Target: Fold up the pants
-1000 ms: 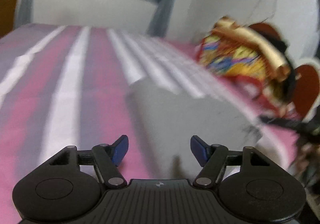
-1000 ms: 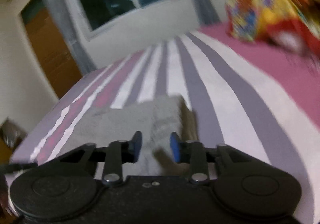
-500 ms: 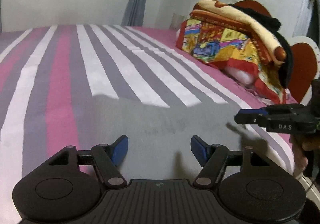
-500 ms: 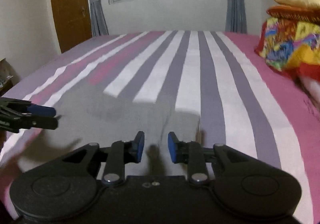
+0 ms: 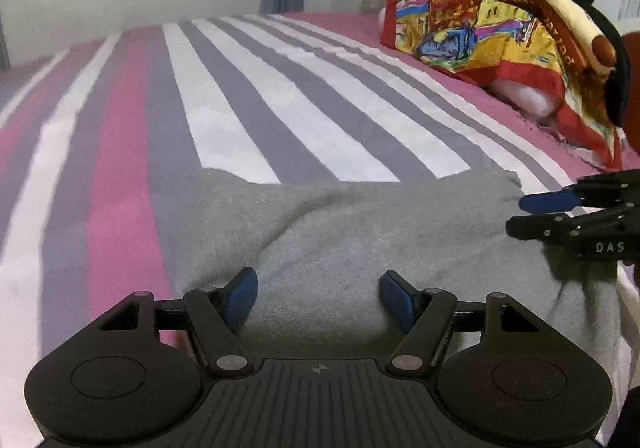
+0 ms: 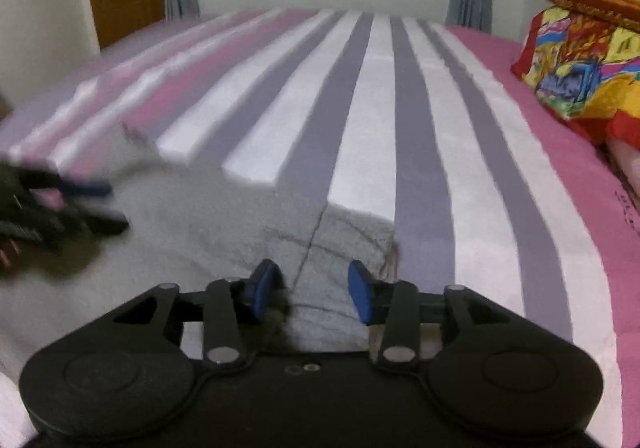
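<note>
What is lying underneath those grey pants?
The grey pants lie on a bedspread striped pink, white and grey, which shows all around them. The part of it directly beneath the fabric is covered, so anything there stays unseen.

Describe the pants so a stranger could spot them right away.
Start at the bed with the pink, white and grey striped sheet. At its near edge lie the pants, plain fuzzy grey cloth; unlike the bright patterned bedding pile, they lie flat and unpatterned.

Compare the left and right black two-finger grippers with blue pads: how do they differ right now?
The left gripper stands wider than the right gripper. The right's jaws are opening; the left's hold steady. The right sits over a seam in the grey fleece pants; the left over smooth cloth. Neither pinches fabric.
</note>
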### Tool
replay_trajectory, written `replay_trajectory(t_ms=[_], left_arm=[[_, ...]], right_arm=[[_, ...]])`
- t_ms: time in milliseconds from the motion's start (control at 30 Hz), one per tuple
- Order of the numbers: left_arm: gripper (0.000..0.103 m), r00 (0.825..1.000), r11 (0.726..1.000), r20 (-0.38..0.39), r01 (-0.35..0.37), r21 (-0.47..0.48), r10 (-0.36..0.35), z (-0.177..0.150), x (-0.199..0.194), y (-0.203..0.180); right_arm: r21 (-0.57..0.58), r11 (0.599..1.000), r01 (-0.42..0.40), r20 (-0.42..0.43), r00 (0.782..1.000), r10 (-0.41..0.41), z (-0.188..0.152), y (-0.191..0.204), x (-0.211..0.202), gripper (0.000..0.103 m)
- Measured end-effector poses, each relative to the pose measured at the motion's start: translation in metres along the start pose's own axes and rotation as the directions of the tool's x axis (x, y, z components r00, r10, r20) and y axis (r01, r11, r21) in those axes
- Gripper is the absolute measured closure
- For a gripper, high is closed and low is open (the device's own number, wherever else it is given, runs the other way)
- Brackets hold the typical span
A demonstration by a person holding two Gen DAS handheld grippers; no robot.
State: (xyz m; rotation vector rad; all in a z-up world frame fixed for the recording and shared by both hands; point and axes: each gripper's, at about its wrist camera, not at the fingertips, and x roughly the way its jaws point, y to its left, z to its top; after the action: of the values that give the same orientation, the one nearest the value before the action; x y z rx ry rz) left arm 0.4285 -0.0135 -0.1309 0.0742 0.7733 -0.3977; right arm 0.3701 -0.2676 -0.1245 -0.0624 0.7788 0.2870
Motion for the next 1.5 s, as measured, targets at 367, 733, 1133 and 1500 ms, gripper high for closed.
replay_trajectory(t_ms=[367,733,1133,1500], left_arm=[[0.016,0.999,0.996,-0.015,-0.044,-0.078,0.043,-0.068,-0.056,0.009],[0.016,0.998,0.982,0.024,-0.054,-0.181,0.059,-0.096,-0.1,0.01],[0.012,0.998,0.975,0.011,-0.055,-0.216,0.058,-0.105,-0.088,0.007],[0.01,0.996,0.972,0.027,-0.075,-0.224,0.083,-0.102,-0.099,0.008]], right_arm=[[0.016,1.0,-0.013,0.005,1.0,0.013,-0.037,0.005,-0.033,0.061],[0.055,0.998,0.016,0.024,1.0,-0.017,-0.043,0.02,-0.067,0.06],[0.041,0.998,0.041,-0.017,0.999,-0.04,-0.052,0.033,-0.064,0.048],[0.078,0.997,0.026,0.023,0.999,-0.028,-0.051,0.029,-0.076,0.047]])
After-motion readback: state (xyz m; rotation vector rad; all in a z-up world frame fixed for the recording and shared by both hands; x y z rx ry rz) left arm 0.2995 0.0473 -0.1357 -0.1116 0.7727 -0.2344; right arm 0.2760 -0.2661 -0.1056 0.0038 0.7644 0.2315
